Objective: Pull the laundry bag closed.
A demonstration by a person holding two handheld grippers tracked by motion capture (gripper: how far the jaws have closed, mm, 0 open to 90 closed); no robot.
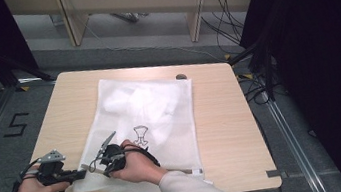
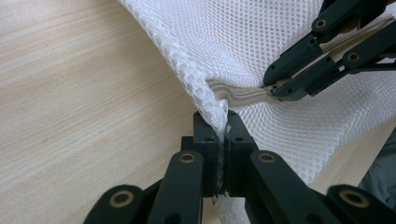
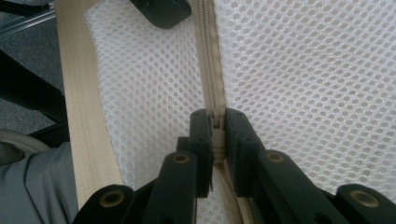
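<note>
High view: mesh bag (image 1: 146, 114) flat at frame centre on table (image 1: 222, 119), your hands at its lower-left corner. Left gripper (image 2: 223, 133) pinches the corner mesh; right gripper (image 3: 217, 135) pinches the zip (image 3: 210, 56) at its pull. Zipping looks barely begun, and nearly the whole zip run is likely left.

A light wooden table (image 1: 222, 119) carries a white mesh bag (image 1: 160, 107).

The light wooden rectangular table (image 1: 222, 119) stood on a grey floor (image 1: 293, 124). Beyond its far edge was pale wooden furniture with legs (image 1: 195, 19), and black cables (image 1: 224, 23) lay beside it. Dark black curtains (image 1: 324, 54) closed both sides. A black number five (image 1: 15, 125) was marked on the floor.
</note>
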